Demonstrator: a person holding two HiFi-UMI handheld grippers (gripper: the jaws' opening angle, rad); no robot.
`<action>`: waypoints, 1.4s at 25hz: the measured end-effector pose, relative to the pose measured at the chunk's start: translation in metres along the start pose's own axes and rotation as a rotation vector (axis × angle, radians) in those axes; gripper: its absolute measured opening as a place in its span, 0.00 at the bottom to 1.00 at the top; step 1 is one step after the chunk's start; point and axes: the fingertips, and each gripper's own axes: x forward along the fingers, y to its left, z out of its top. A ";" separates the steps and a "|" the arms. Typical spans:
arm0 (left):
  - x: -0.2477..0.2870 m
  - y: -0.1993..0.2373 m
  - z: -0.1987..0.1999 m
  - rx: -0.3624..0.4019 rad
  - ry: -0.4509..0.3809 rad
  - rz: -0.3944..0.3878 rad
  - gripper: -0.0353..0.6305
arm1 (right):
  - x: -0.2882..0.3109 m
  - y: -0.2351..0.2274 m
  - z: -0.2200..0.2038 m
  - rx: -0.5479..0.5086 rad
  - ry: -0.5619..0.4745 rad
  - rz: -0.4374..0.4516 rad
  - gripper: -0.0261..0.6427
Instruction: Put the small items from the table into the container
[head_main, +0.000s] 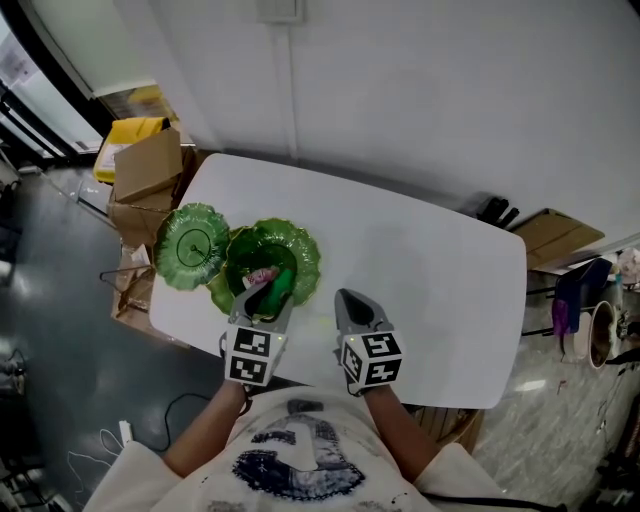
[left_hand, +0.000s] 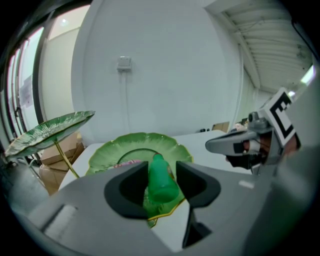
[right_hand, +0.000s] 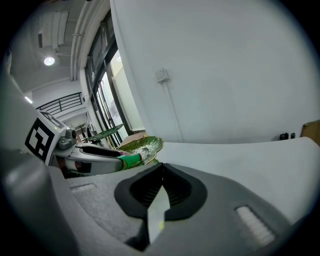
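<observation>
Green bottle (left_hand: 161, 181) is pinched between the jaws of my left gripper (head_main: 262, 298), over the near edge of the green dish (head_main: 305, 255). If I release here, it may roll onto the table (head_main: 430, 280). My right gripper (head_main: 352, 302) is closed, empty.

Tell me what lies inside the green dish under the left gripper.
A small pink item lies in the green dish. The left gripper, shut on a green bottle, covers part of the inside.

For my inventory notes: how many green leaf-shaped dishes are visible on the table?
3. The raised dish is at the table's left end; the larger dish is right of it; the third dish shows only partly, in front between them. Others may be hidden.
</observation>
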 end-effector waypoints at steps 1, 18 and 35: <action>-0.001 0.000 0.000 -0.002 -0.004 0.001 0.30 | -0.001 -0.001 0.000 0.000 -0.001 -0.003 0.04; -0.031 0.001 0.009 0.049 -0.089 -0.131 0.30 | -0.020 0.030 0.004 0.056 -0.054 -0.107 0.04; -0.118 0.058 -0.049 0.110 -0.131 -0.326 0.30 | -0.028 0.161 -0.027 0.093 -0.141 -0.269 0.04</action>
